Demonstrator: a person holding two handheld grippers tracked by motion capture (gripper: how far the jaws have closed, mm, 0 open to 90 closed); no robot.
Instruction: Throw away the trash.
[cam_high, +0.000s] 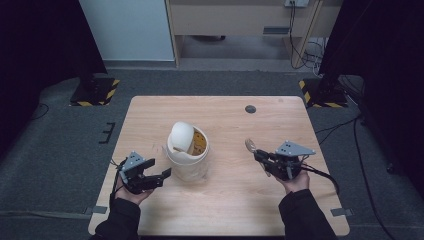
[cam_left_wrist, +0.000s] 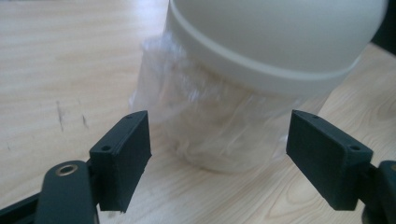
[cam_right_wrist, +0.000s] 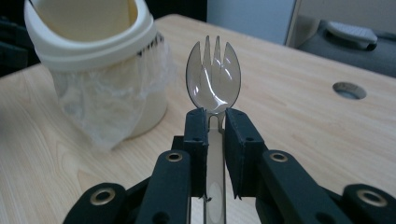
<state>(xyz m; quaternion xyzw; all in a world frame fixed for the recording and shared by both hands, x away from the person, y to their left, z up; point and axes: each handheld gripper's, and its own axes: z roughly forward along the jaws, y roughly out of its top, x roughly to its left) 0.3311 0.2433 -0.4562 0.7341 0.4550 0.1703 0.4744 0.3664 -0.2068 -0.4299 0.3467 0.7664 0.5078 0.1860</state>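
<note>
A small cream bin with a swing lid and a clear plastic liner stands in the middle of the wooden table. My left gripper is open just left of the bin, its jaws facing the liner-wrapped body without touching it. My right gripper is shut on the handle of a clear plastic spork, tines pointing away. In the high view the spork's head hangs right of the bin, a short gap from it.
A round cable hole sits near the table's far edge. Dark curtains and floor stands with yellow-black bases flank the table. A cable trails from the right gripper.
</note>
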